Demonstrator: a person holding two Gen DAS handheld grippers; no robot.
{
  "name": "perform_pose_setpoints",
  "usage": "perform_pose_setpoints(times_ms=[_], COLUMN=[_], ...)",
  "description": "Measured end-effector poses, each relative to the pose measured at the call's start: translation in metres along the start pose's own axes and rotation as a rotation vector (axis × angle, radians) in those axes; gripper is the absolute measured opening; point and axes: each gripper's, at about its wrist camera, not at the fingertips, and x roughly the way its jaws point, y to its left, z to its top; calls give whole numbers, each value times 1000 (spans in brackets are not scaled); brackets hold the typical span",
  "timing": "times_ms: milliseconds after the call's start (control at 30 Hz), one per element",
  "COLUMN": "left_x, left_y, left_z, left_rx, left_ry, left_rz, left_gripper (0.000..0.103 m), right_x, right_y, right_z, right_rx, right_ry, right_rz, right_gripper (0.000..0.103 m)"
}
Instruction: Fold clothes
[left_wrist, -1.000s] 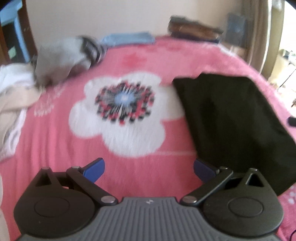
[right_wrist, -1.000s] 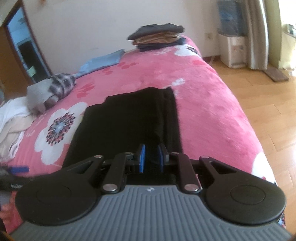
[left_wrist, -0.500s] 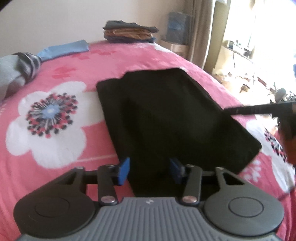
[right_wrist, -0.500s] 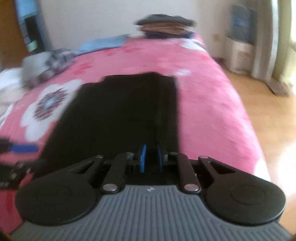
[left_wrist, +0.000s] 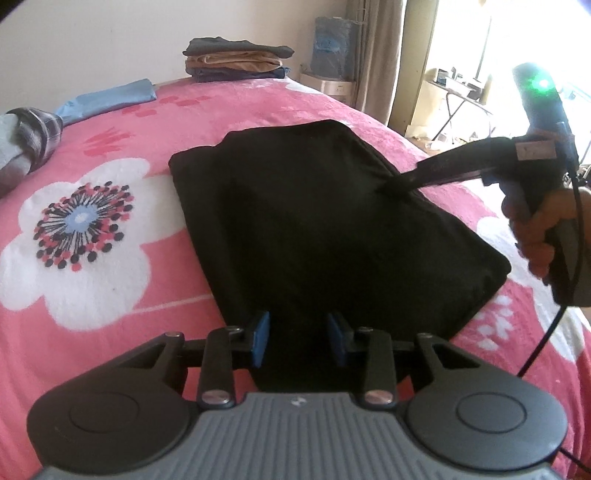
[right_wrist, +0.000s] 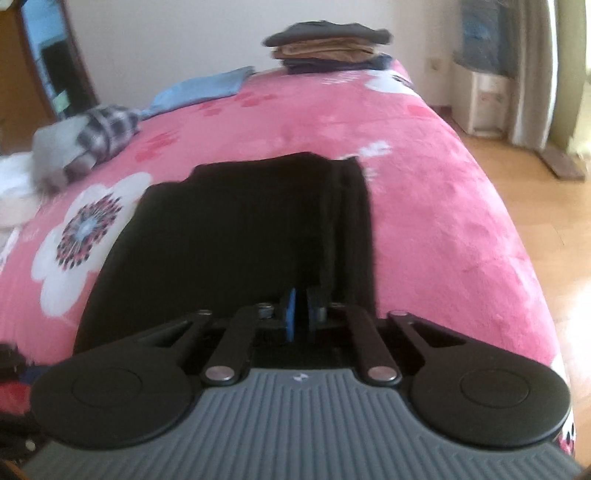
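Left wrist view: a folded black garment (left_wrist: 325, 229) lies flat on a pink bed blanket (left_wrist: 110, 258) printed with white flowers. The left gripper (left_wrist: 298, 341) hovers at the garment's near edge; its blue-padded fingers (left_wrist: 260, 338) are spread apart with the dark cloth showing between them, not pinched. The garment's long axis runs from the fingers away toward the far left. At the right, a person's hand (left_wrist: 539, 232) holds the right gripper (left_wrist: 386, 188), whose tips meet the garment's right edge. Beyond lie a stack of folded clothes (left_wrist: 236, 61), a blue cloth (left_wrist: 107, 99) and a grey plaid bundle (left_wrist: 26, 142).

Right wrist view, somewhat blurred: the right gripper (right_wrist: 301, 314) has its fingers (right_wrist: 291, 317) drawn close together, pinching a raised fold along the black garment's (right_wrist: 236, 236) right side. The garment stretches straight away from the fingers, lengthwise up the bed. The stack of folded clothes (right_wrist: 328, 46) sits at the bed's far end, above wooden floor (right_wrist: 546, 206) at right
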Motion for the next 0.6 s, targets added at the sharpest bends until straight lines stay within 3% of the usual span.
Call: perform_pose_setpoints(times_ms=[67,400,533,600], left_x=[0,0,1,1], left_y=[2,1,4,4], left_z=[0,-3,-4,-4], left_rx=[-6,-8,-36,-45], left_ry=[0,-6,-10,-15], left_rz=[-5,-6,-9,-9], left_gripper=[35,36,38,39], right_x=[4,24,16,19], right_y=[-2,-12,-17,-13], right_z=[6,34,49,58], right_rx=[-1,-3,35,49], right_ry=[-2,-12,-53,-56], right_rz=[-7,-44,-51,0], right_gripper=[5,1,5,5])
